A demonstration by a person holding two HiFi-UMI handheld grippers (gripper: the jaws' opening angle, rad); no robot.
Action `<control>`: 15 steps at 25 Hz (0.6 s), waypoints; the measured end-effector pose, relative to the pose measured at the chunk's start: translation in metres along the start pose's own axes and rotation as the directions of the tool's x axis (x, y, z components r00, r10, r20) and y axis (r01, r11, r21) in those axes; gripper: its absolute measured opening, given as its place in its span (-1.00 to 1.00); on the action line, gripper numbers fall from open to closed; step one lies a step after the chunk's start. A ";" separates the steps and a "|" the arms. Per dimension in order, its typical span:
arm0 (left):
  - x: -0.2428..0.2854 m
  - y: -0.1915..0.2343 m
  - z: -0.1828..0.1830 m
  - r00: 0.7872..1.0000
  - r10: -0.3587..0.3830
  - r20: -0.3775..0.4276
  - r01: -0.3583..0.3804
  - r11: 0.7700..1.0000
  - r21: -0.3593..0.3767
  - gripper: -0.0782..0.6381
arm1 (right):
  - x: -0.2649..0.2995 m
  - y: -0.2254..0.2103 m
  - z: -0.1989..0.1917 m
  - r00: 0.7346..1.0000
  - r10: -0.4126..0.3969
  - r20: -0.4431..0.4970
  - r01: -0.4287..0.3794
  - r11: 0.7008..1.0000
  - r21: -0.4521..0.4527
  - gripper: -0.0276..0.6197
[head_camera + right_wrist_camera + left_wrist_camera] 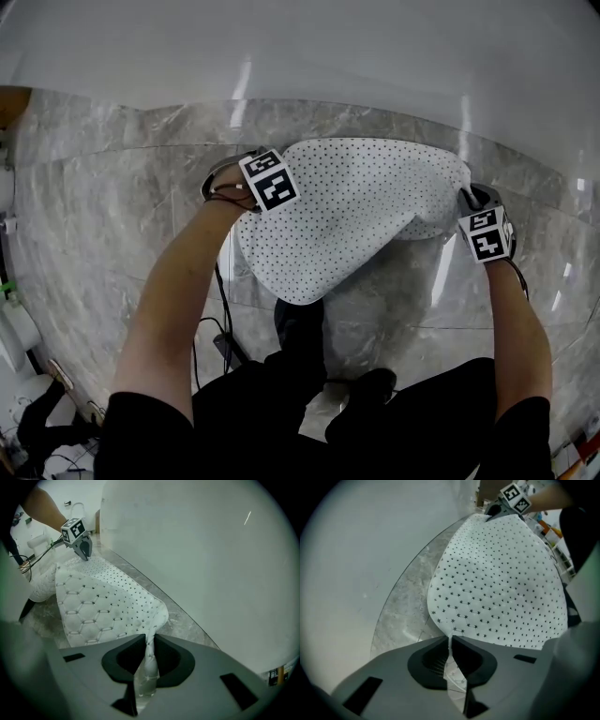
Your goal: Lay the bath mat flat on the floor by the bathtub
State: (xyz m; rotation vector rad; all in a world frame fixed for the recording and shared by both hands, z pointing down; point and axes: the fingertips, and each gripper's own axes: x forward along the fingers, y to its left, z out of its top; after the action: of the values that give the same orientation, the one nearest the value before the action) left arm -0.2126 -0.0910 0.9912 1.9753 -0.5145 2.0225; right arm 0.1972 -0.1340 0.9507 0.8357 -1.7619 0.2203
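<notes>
The white bath mat (356, 211), dotted with small dark stars, hangs bunched just above the grey marble floor (94, 216), close to the white bathtub (300, 47). My left gripper (225, 187) is shut on the mat's left corner, and in the left gripper view (450, 641) a thin fold of the mat (501, 573) runs between the closed jaws. My right gripper (472, 199) is shut on the right corner, where a thicker fold is pinched (149, 641). In the right gripper view the mat (103, 602) sags and shows its quilted underside, with the left gripper (84, 550) at its far end.
The tub wall (201, 550) curves along the far side of the floor. The person's dark-clothed legs (309, 394) stand just behind the mat, with a black cable (220, 323) trailing beside them. White fixtures (14, 328) sit at the far left.
</notes>
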 end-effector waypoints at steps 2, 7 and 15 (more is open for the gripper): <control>-0.008 0.010 0.003 0.998 0.056 0.001 -0.056 0.998 0.035 -0.70 | -0.005 -0.005 0.004 1.000 -0.020 0.021 0.020 1.000 -0.016 -0.72; -0.041 0.071 0.007 0.959 0.281 0.030 -0.281 0.960 -0.002 -0.70 | -0.019 -0.020 0.033 0.991 -0.071 0.117 0.074 0.997 -0.018 -0.71; -0.066 0.107 0.011 0.900 0.434 0.033 -0.432 0.901 -0.045 -0.67 | -0.016 -0.054 0.088 0.977 -0.150 0.151 0.149 0.989 0.018 -0.63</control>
State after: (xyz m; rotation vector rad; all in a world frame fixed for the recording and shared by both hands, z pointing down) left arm -0.2463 -0.1885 0.9181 2.0208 -1.0789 2.1963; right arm 0.1658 -0.2134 0.8905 1.0080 -1.8298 0.0638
